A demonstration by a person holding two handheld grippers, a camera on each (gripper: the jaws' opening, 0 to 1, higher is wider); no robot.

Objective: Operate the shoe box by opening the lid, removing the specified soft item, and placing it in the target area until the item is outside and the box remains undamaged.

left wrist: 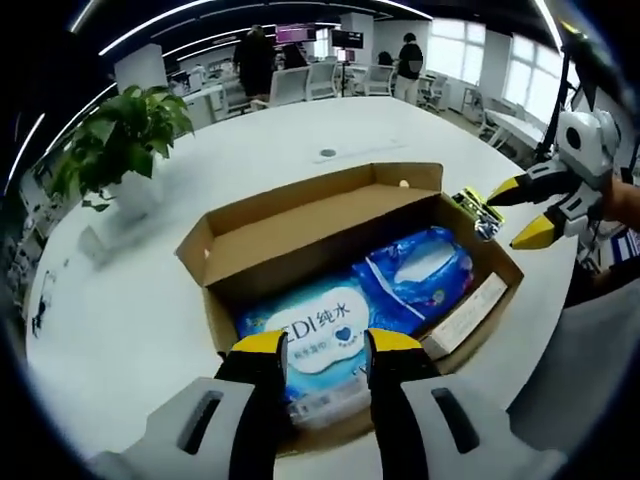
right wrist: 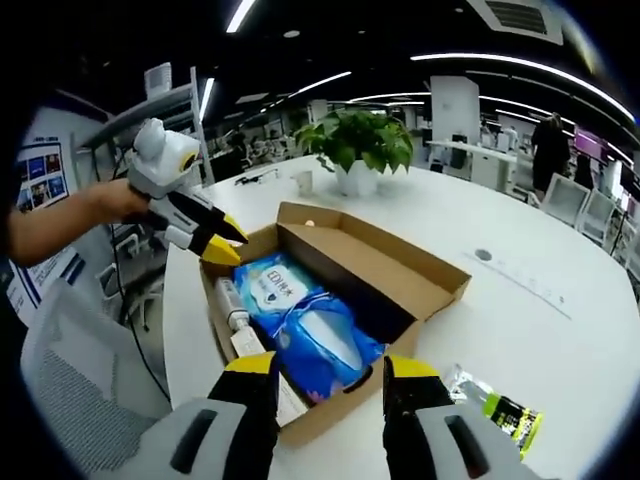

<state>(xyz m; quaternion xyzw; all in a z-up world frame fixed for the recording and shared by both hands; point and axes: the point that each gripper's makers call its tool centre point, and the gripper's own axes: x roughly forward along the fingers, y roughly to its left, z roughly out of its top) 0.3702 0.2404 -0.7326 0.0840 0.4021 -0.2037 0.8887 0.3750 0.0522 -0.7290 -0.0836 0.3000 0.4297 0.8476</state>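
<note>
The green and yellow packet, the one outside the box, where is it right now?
In the right gripper view the green and yellow packet lies on the white table, just outside the open cardboard box, beside the right gripper.

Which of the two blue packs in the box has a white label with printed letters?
The pack lying nearest the left gripper. The other blue pack beside it shows a pale oval flap instead, and lies toward the right gripper.

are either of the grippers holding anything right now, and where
Nothing is held. The left gripper is open over the blue wipes pack in the box. The right gripper is open at the box's near end.
</note>
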